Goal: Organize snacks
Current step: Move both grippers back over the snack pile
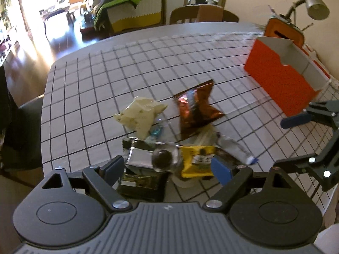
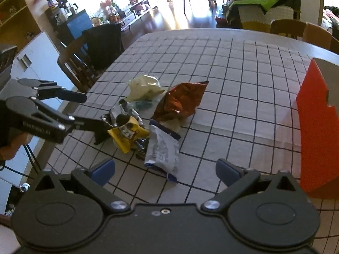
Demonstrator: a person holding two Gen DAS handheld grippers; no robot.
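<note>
Crinkled snack packets (image 1: 175, 139) lie heaped mid-table (image 1: 84, 80), a yellow packet (image 1: 197, 163) on top. The left gripper (image 1: 169, 167) gapes around that heap's near edge; the right gripper (image 2: 165, 169), jaws spread and empty, hangs just short of a white-blue packet (image 2: 163, 150).

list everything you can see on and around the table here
brown chip bag: one, copper-brown, far side of the pile
pale packet: one, cream, far left of the pile
yellow packet: one, yellow, near left of the pile
white pouch: one, white and blue, nearest the right claw
dark wrappers: several, black and silver, under the left claw
orange box: one, open, right of the pile
table: one, grid cloth
lamp: one, grey, behind the box
left claw: open
right claw: open
</note>
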